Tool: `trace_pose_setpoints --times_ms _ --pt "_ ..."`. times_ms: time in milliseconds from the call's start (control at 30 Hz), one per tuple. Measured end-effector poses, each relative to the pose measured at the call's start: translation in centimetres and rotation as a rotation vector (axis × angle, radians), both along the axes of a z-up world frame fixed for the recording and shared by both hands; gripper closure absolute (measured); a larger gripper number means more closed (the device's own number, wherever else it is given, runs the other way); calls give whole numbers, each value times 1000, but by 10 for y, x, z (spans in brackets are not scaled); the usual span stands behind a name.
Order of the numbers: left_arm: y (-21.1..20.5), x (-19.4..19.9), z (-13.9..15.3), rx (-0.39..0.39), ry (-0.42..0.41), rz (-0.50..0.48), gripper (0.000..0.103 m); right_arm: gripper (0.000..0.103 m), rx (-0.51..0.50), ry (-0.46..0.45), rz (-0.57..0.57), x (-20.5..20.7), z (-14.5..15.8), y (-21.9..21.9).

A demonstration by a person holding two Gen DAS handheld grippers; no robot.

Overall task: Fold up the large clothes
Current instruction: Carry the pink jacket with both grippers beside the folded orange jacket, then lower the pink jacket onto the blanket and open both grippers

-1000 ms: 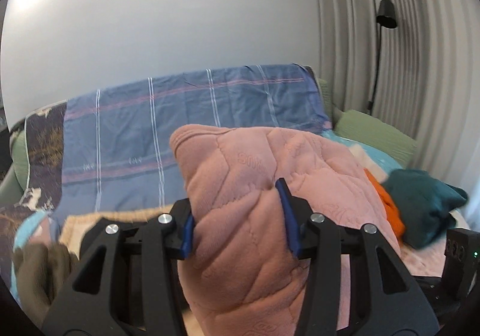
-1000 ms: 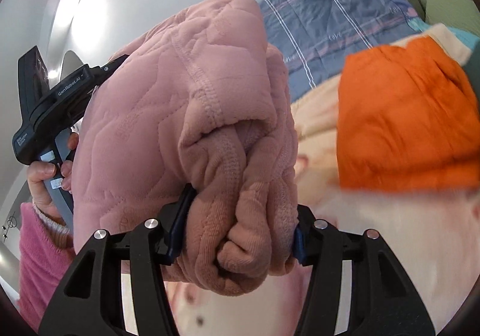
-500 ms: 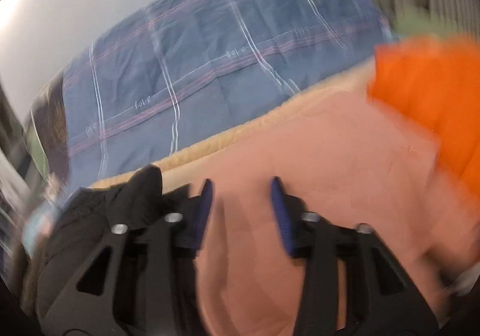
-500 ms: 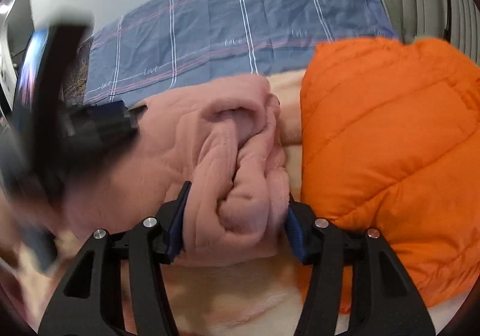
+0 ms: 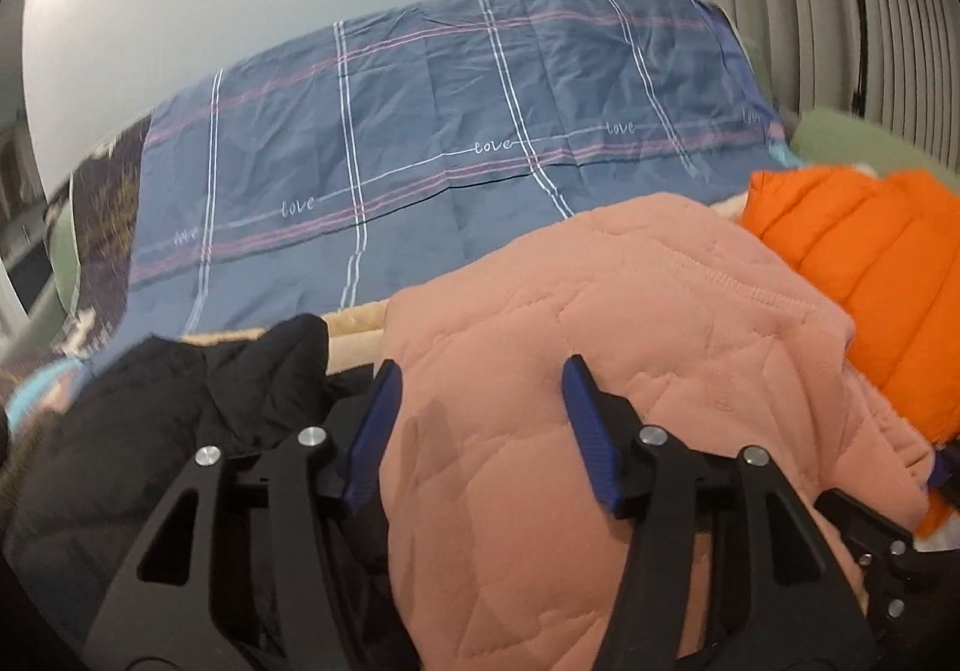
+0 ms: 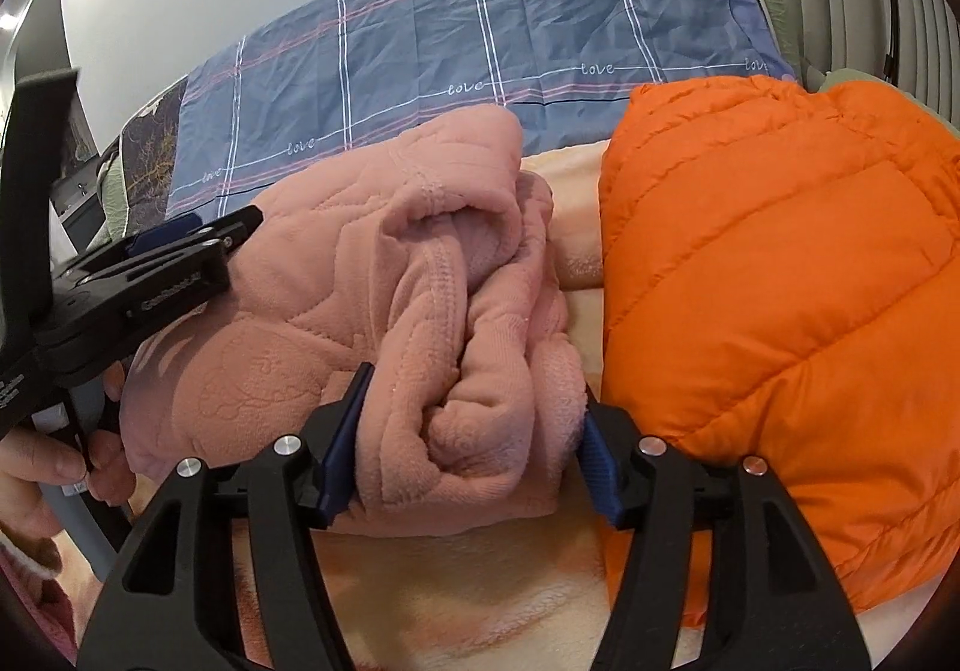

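Right wrist view: right claw (image 6: 471, 434) clamped on the bunched end of the folded pink quilted fleece jacket (image 6: 384, 305), blue pads pressed into the roll on both sides. Jacket lies on the bed, on a cream fleece blanket (image 6: 468, 599), just beside a folded orange puffer jacket (image 6: 780, 299) on its right; the two look close to touching at the claw. Left claw (image 6: 198, 242) visible at the jacket's far left end, seen side-on, held by a hand (image 6: 42, 479).

Left wrist view: left claw (image 5: 480, 431) straddles the pink jacket (image 5: 600, 341); fabric fills the gap between the pads, so it is gripping the jacket. Black garment (image 5: 150, 431) lies to the left of it, orange puffer (image 5: 870, 275) to the right. Blue plaid sheet (image 5: 450, 131) covers the far side of the bed.
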State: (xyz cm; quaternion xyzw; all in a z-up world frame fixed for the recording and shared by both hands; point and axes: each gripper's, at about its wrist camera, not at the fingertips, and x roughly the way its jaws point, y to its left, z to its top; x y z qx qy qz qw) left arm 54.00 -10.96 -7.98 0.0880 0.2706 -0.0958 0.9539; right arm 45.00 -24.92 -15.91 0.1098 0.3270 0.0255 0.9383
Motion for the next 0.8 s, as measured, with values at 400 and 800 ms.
trace_pose_setpoints --times_ms 400,800 --pt "19 -103 7 -37 -151 -29 22 54 164 -234 63 -62 56 -25" --pt "-2 -96 -31 275 -9 7 14 70 58 -59 13 -19 16 -11"
